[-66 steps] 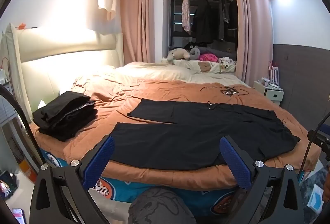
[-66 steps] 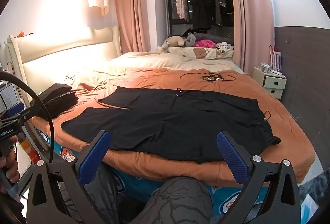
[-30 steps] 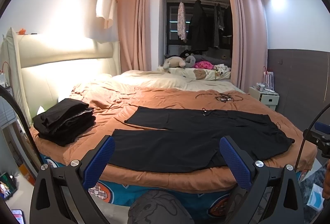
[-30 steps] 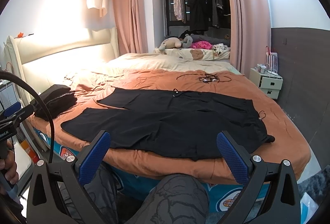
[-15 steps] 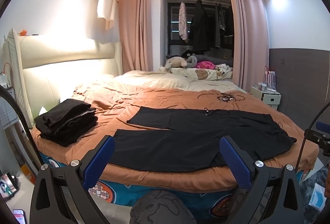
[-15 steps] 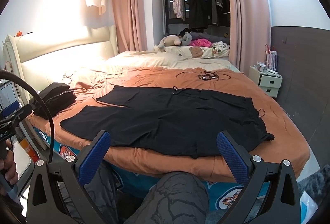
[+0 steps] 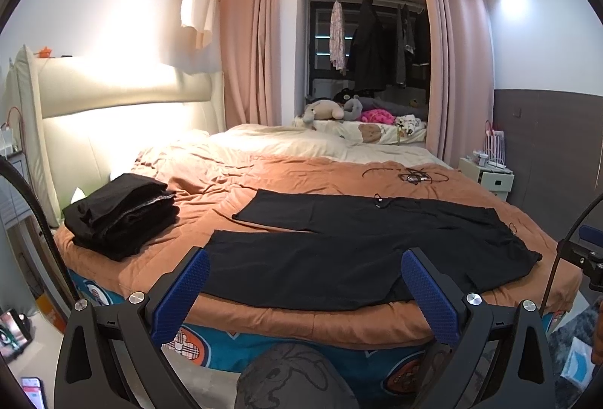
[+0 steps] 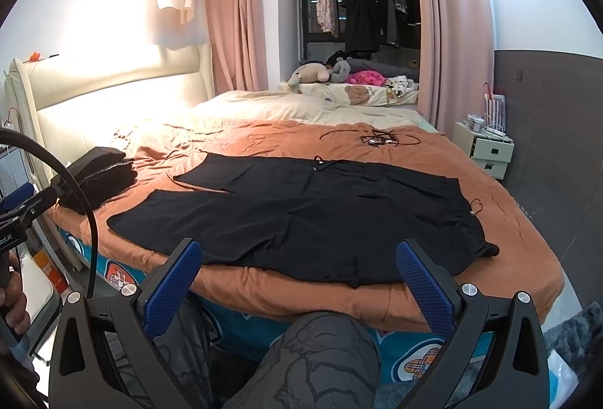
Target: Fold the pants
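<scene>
Orange blanket (image 7: 309, 175) covers bed; cables (image 7: 410, 176), perhaps.

Stuffed toys (image 7: 324, 109) beyond bed, nightstand (image 7: 490, 179) right

We record black pants (image 7: 339, 250) on a rust-orange bedspread (image 7: 301, 175). We note a black stack of folded clothes (image 7: 120, 213), a cream headboard (image 7: 113, 100) and cream bedding (image 7: 286, 143). The bed's side sheet (image 8: 414, 356) is teal with plaid bear motifs. Curtains (image 7: 252, 39) we list as dusty pink, the wall panel (image 7: 546, 152) as dark grey-brown. Each gripper, left (image 7: 305, 290) and right (image 8: 297, 282), has blue textured pads (image 7: 429, 296) on black frames. We log a grey patterned trouser knee (image 8: 320, 352).
</scene>
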